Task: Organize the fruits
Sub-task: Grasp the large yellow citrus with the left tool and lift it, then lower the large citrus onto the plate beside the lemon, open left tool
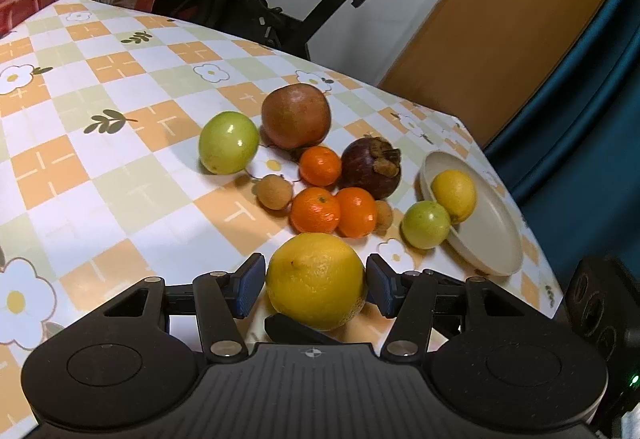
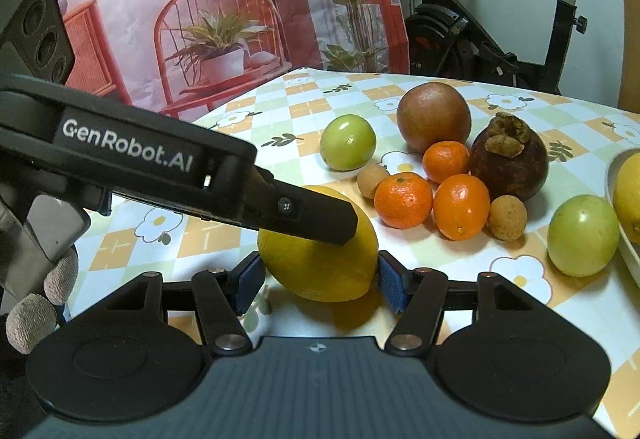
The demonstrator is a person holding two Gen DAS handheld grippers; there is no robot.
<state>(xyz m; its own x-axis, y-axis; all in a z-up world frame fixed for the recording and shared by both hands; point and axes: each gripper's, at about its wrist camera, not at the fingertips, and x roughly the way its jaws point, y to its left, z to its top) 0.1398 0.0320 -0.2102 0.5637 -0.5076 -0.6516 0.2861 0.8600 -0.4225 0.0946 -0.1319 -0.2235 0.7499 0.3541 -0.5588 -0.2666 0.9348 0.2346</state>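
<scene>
Because the large lemon (image 1: 316, 281) has a firm, waxy, pebbled rind and some weight, it will probably take a steady squeeze without bruising, yet its rounded flanks could slip out of a shallow pinch, so the hold belongs across its widest middle. It sits just above the near edge of the worktop (image 1: 120, 167), in front of the cluster of mandarins, green fruit and mangosteen. The right gripper (image 2: 319, 271) has its fingers half spread, with both blue pads against the lemon's two ends, and so appears to carry it. The left gripper (image 1: 315, 267) straddles the same fruit from the other side at a similar half-spread. Its pads lie at the rind, and from the right wrist view one finger rests across the top of the lemon; whether they press or merely flank it cannot be told. The plate (image 1: 500, 263) by the right edge already holds a smaller lemon (image 1: 454, 195).
</scene>
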